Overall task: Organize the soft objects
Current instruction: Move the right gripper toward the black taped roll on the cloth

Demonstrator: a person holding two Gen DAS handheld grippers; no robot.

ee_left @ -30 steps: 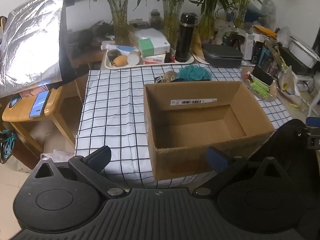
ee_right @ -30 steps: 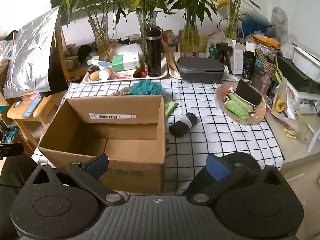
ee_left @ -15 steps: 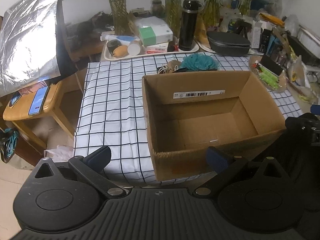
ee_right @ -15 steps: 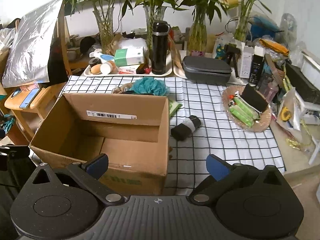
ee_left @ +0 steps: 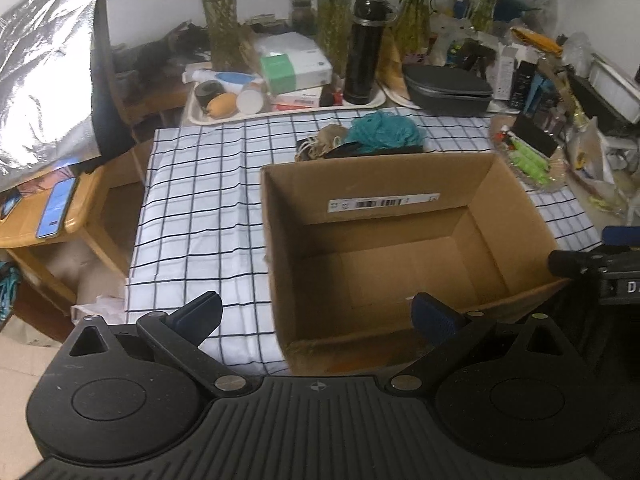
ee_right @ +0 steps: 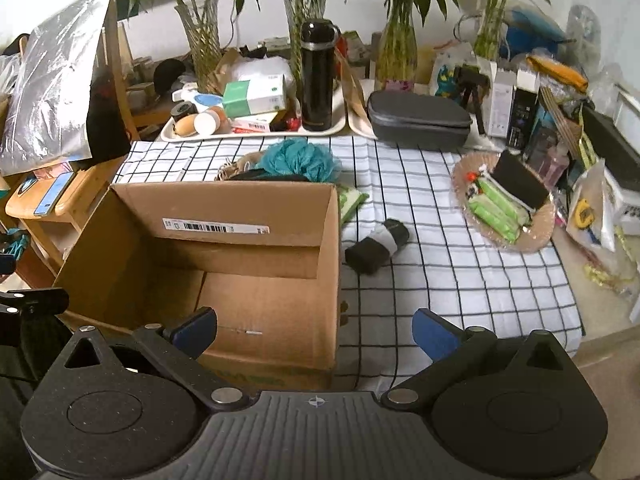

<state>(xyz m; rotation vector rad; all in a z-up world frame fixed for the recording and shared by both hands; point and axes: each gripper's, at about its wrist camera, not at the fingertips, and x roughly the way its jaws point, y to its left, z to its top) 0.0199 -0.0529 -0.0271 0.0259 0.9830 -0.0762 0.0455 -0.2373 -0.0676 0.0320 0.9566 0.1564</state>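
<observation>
Both views now sit closer over open brown cardboard box (ee_left: 400,248), barcode label (ee_left: 384,202) unreadable; left gripper (ee_left: 316,312) and right gripper (ee_right: 314,330) spread apart, empty.

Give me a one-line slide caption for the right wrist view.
Open right tool hovers over empty cardboard box; rolled black sock lies beside it.
</observation>
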